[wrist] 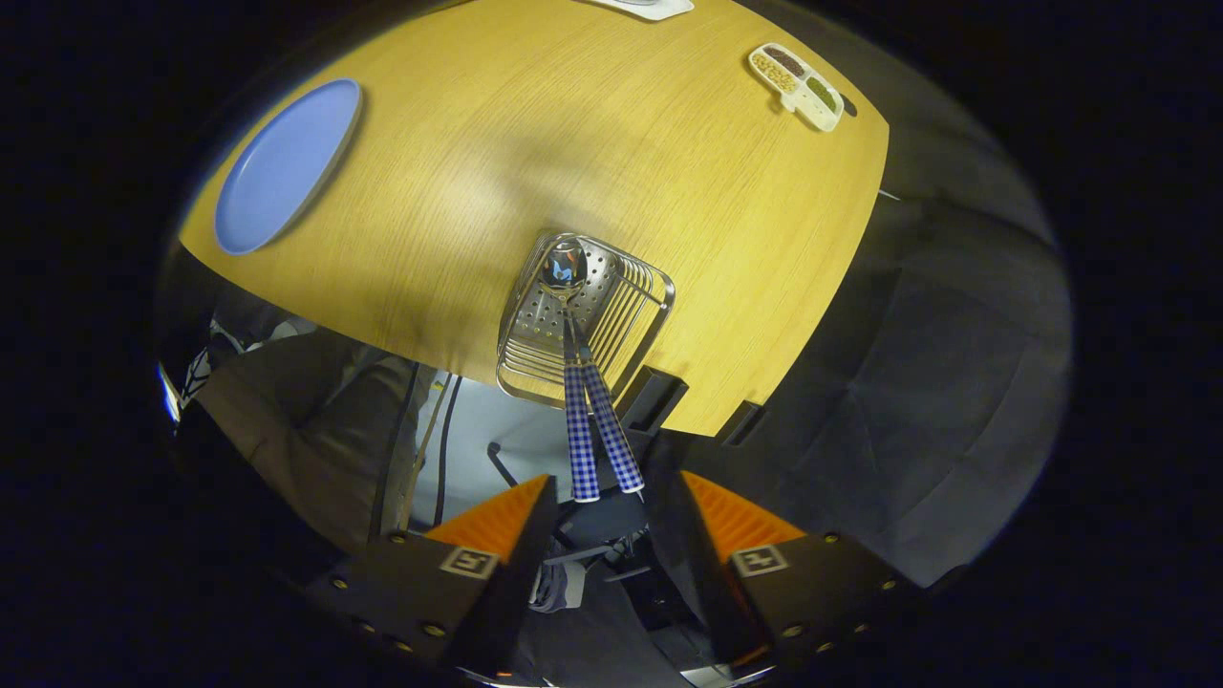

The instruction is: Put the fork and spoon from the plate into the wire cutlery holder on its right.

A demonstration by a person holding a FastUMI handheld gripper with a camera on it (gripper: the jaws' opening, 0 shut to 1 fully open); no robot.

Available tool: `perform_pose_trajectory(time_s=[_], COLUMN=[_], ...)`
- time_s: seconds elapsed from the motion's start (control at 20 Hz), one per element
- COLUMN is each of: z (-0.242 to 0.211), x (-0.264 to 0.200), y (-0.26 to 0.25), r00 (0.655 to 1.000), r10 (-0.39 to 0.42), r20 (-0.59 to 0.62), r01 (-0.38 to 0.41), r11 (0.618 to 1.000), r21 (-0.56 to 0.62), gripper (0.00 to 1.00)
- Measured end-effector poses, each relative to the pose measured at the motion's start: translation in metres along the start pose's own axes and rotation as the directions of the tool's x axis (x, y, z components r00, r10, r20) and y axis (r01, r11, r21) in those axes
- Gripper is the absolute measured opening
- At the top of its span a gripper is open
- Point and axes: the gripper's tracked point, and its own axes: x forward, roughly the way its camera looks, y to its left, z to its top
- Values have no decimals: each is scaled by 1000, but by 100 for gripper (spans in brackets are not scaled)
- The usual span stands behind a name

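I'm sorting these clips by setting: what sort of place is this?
Probably a staged tabletop in a recording booth, not a real kitchen: a bare wooden table with a blue plate, a wire cutlery holder, and dark cloth behind. The open gripper holds nothing.

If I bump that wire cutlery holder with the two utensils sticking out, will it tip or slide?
The wire cutlery holder probably tips fairly easily: the checked handles reach out well beyond its rim. It looks light, thin wire, so it would likely slide on the smooth wooden table. The open gripper touches nothing.

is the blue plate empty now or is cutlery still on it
Empty: the blue plate shows bare, and both checked-handled utensils stand in the wire cutlery holder. The gripper is open just behind them.
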Motion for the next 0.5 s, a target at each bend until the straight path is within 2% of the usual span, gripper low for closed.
perform_pose_trajectory(time_s=[0.05,0.25,0.5], z=[-1,8,15], x=[-2,-11,-30], y=[4,12,49], r00=[1000,987,944], r10=[15,3,29], r20=[19,162,329], r01=[-15,-21,-72], r11=[1000,994,990], r21=[15,104,120], gripper=[98,95,96])
